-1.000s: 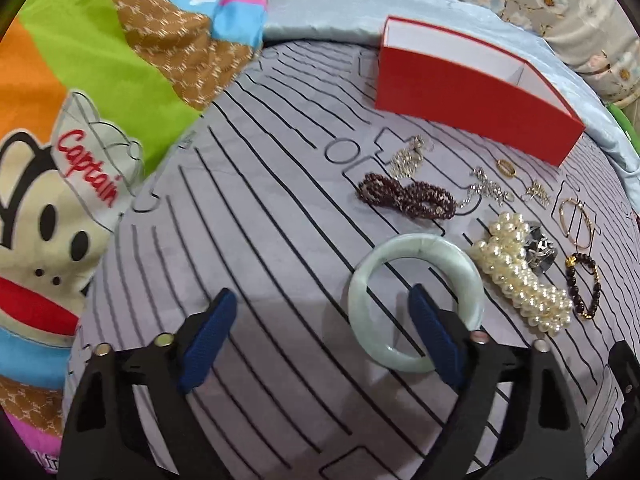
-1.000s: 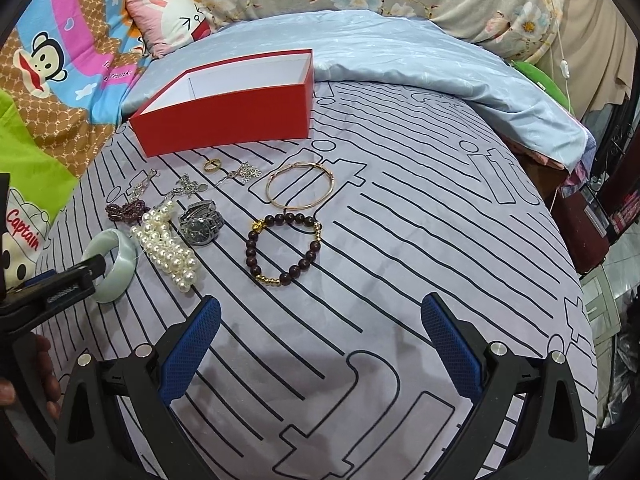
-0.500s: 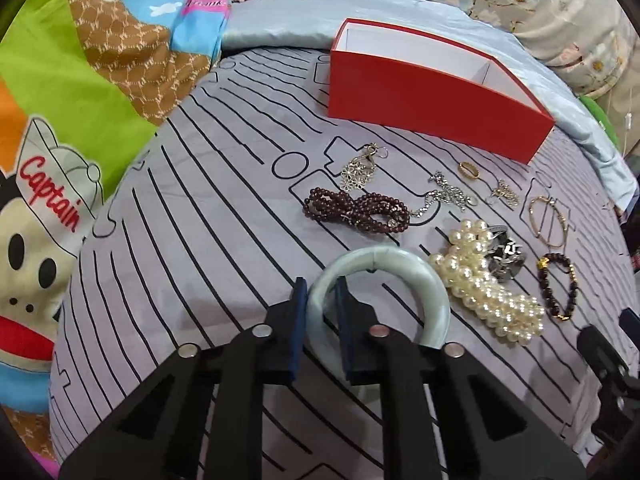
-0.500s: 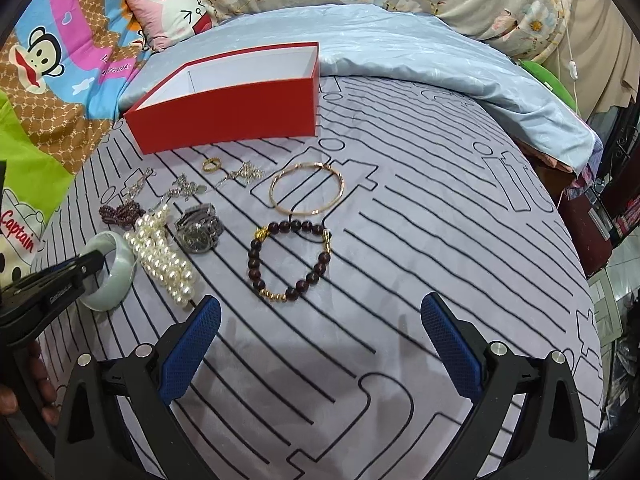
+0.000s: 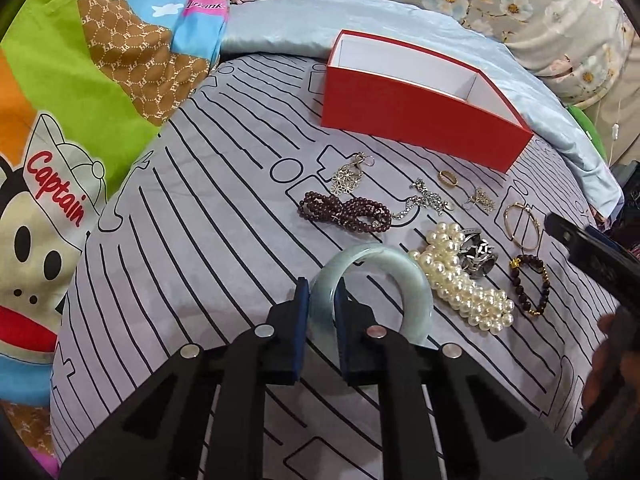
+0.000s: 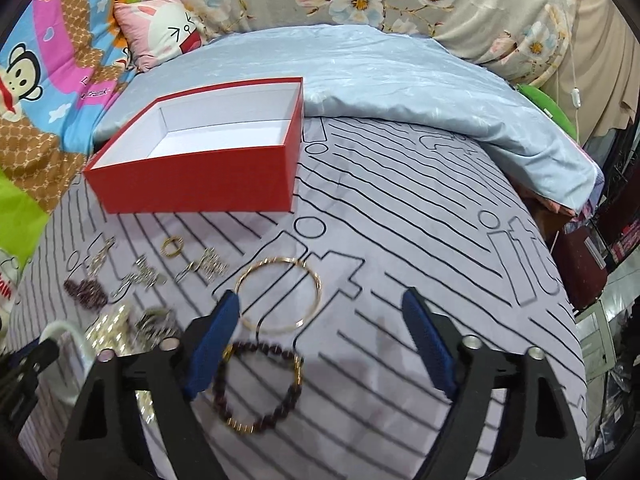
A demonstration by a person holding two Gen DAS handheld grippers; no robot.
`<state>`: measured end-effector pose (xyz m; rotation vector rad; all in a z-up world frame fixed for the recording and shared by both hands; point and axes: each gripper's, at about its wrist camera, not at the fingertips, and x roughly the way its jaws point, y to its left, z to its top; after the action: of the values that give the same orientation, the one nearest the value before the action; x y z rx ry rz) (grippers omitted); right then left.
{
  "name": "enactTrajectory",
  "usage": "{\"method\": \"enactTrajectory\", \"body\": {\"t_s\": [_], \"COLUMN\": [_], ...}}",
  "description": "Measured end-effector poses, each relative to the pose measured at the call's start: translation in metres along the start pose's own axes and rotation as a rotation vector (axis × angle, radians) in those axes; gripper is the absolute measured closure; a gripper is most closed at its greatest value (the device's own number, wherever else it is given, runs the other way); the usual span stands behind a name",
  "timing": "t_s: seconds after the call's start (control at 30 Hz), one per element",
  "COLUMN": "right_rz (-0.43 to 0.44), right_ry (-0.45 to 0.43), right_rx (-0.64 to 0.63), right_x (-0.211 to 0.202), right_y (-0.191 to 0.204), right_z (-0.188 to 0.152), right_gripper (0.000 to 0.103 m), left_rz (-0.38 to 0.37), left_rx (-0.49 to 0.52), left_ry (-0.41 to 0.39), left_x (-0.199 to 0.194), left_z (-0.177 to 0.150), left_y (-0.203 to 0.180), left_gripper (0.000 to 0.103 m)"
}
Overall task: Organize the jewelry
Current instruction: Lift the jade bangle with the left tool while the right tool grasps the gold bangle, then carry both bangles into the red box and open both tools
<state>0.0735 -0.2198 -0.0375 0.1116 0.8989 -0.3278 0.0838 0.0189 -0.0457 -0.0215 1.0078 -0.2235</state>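
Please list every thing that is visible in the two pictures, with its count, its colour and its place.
red box: 1, red outside, white inside, open, behind the jewelry
jade bangle: 1, pale green, between the left fingers
pearl bracelet: 1, white, right of the bangle
watch: 1, silver, beside the pearls
dark bead strand: 1, maroon, behind the bangle
bead bracelet: 1, dark with gold beads, under the right gripper
gold bangle: 1, thin, beyond the bead bracelet
gold ring: 1, before the box
bedsheet: 1, grey, black lines
left gripper: shut on the bangle
right gripper: open
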Motion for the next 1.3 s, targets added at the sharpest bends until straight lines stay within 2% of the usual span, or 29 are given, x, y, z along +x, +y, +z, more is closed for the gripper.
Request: {"method": "enactTrajectory", "body": {"t_s": [0.33, 0.5, 0.7, 0.73, 1.03, 1.3], "right_rz": [0.034, 0.043, 0.077, 0.077, 0.118, 0.134], "right_ry": [0.072, 0.060, 0.053, 0.052, 0.066, 0.024], "right_rx": [0.010, 0.005, -0.012, -0.013, 0.029, 0.040], "right_x": [0.038, 0.041, 0.042, 0.042, 0.035, 0.004], "right_y": [-0.003, -0.004, 0.001, 0.002, -0.005, -0.013], "right_z": [0.003, 0.003, 0.005, 0.005, 0.003, 0.000], "right_gripper": [0.066, 0.071, 0.097, 0.099, 0.101, 0.100], "left_rz": [-0.008, -0.008, -0.015, -0.015, -0.022, -0.026], "left_rx": [-0.010, -0.010, -0.016, -0.018, -0.016, 0.001], "left_ry": [0.009, 0.012, 0.016, 0.017, 0.008, -0.024], "left_x": [0.005, 0.007, 0.009, 0.009, 0.003, -0.015], "left_z": [0.003, 0.004, 0.004, 0.004, 0.004, 0.004], "left_y": [0.003, 0.002, 0.002, 0.002, 0.001, -0.003], "left_gripper": [0.091, 0.091, 0.091, 0.091, 0.090, 0.090]}}
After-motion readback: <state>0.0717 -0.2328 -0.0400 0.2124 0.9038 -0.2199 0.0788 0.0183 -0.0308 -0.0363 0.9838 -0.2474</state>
